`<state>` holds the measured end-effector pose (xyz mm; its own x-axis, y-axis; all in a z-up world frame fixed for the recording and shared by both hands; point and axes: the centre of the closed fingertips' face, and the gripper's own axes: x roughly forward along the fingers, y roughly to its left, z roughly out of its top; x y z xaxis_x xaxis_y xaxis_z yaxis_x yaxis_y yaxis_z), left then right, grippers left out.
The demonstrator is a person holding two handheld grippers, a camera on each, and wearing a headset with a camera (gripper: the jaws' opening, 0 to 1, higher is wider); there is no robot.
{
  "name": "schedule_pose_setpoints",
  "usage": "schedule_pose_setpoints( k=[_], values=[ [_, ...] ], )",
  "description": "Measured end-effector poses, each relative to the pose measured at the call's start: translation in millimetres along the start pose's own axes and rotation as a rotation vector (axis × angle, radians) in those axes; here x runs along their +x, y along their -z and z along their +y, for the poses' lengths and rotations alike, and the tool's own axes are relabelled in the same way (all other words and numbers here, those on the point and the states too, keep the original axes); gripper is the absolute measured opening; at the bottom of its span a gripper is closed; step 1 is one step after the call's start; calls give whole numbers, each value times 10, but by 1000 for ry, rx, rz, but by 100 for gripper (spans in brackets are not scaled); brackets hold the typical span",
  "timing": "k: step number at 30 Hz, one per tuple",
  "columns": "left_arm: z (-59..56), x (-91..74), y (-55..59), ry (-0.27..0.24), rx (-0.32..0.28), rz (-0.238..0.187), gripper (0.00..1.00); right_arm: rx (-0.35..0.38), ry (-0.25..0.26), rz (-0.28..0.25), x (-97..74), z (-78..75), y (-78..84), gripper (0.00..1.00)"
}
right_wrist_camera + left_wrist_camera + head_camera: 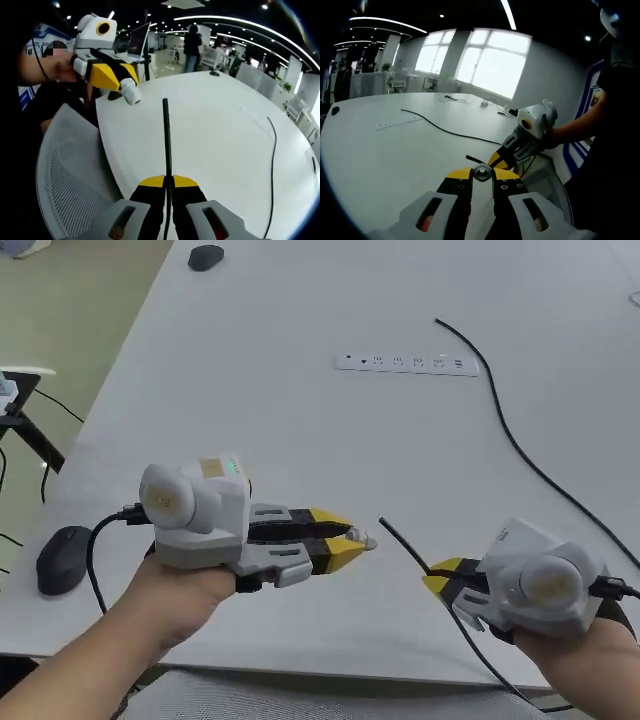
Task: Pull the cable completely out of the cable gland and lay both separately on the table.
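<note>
Nearest us, the left claw [352, 540] pinches the cable gland [131, 93]. The right claw [436, 576] clamps the cable [400, 539], whose free end is just apart from it. Farther across the white worktop [300, 420] lie a power strip [405, 363] and a mouse [205, 257]. Tall windows [485, 62] light the office.

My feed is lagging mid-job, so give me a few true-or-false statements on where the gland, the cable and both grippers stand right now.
1. The left gripper is shut on the cable gland. True.
2. The cable runs through the gland. False: its free end is out, apart from the gland.
3. The right gripper is open. False: it is shut on the cable.
4. Both parts lie on the table. False: the grippers hold both.
5. A power strip lies on the table. True.
</note>
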<state>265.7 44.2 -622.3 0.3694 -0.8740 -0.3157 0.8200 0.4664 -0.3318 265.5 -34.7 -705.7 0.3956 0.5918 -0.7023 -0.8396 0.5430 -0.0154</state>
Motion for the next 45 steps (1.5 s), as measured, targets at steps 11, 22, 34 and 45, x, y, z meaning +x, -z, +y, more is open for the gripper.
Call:
schedule_pose_setpoints(
  k=[11,22,34,45],
  values=[
    [98,6,153,-33,20,2,15,10,-2,4,-8,-141,-85,0],
    [181,-22,226,-16,54,-4,15,15,6,26,162,-236,-221,0],
    [323,-168,377,0,89,6,15,43,9,51,400,-282,-408,0],
    [383,-194,683,11,110,54,15,-17,-4,110,660,-295,-456,0]
  ],
)
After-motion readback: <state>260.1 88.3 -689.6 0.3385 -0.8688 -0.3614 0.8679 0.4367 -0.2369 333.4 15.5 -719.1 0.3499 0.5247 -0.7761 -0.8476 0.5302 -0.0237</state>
